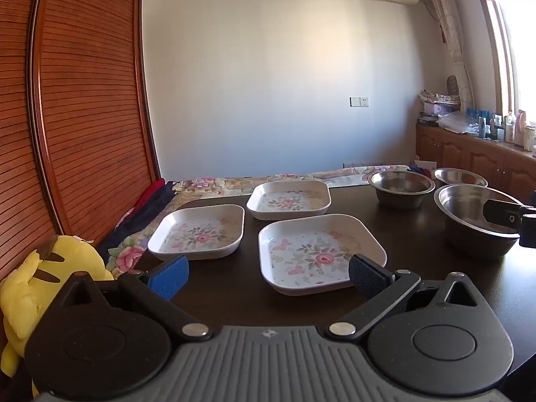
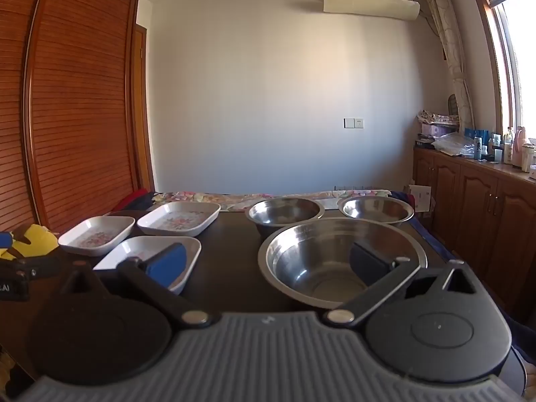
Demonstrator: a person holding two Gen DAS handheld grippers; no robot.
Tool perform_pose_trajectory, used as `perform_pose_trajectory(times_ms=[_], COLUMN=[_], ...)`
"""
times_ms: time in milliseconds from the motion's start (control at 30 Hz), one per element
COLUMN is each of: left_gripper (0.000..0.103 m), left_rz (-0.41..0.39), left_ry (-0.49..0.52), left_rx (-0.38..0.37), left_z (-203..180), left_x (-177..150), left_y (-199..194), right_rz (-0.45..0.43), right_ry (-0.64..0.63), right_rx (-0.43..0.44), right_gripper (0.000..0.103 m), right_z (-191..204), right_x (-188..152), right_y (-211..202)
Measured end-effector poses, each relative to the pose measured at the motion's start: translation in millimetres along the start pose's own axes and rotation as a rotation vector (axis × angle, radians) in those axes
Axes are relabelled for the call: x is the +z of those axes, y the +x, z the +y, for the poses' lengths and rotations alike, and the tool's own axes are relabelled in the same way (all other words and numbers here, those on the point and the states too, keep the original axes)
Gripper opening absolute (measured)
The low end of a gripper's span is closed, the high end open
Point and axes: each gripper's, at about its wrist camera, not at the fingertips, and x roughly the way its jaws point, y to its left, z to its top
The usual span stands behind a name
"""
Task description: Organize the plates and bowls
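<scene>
Three square white plates with flower prints lie on the dark table: a near plate, a left plate and a far plate. My left gripper is open just in front of the near plate, holding nothing. Three steel bowls stand to the right: a big near bowl, a middle bowl and a far right bowl. My right gripper is open over the near rim of the big bowl, its right finger above the bowl's inside, nothing gripped.
A yellow plush toy sits at the table's left edge beside a slatted wooden wardrobe. A flowered bedspread lies behind the table. Wooden cabinets with bottles run along the right wall.
</scene>
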Motion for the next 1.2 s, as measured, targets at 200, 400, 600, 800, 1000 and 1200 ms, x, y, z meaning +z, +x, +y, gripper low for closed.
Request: perform_pose_trajectory(times_ms=[200,400,600,800,1000,1200], left_gripper=[0.103,0.103,0.103,0.103,0.103,0.103], left_rz=[0.003,0.002,0.003,0.003,0.003,0.004], left_ry=[0.001,0.003,0.006,0.006,0.006,0.006], left_rx=[-0.004,-0.004,-0.001,-0.001,0.0,0.0], left_z=[-0.1,4.5,0.8,0.6,0.6,0.4], left_x=[0.2,-1.6,-1.0,-1.3,-1.3,-1.7], left_y=[0.7,2.0,2.5,2.6,2.8,1.9], right_rz=[0.002,0.006,0.006,0.005,0.002,0.003], right_ry=[-0.004,-0.004,-0.005,-0.005,-0.006,-0.007], right_rx=[-0.006,-0.01,-0.009,-0.009,-0.009,-0.012], right_gripper=[0.103,0.103,0.103,0.103,0.103,0.103], right_z=[-1.1,-0.7,-1.2,-1.8,-2.8,-1.3], right_x=[-1.4,-0.5,0.0,0.2,0.3,0.1], right_y=[-3.2,-1.1,-2.5,-2.5,-3.3,-2.5])
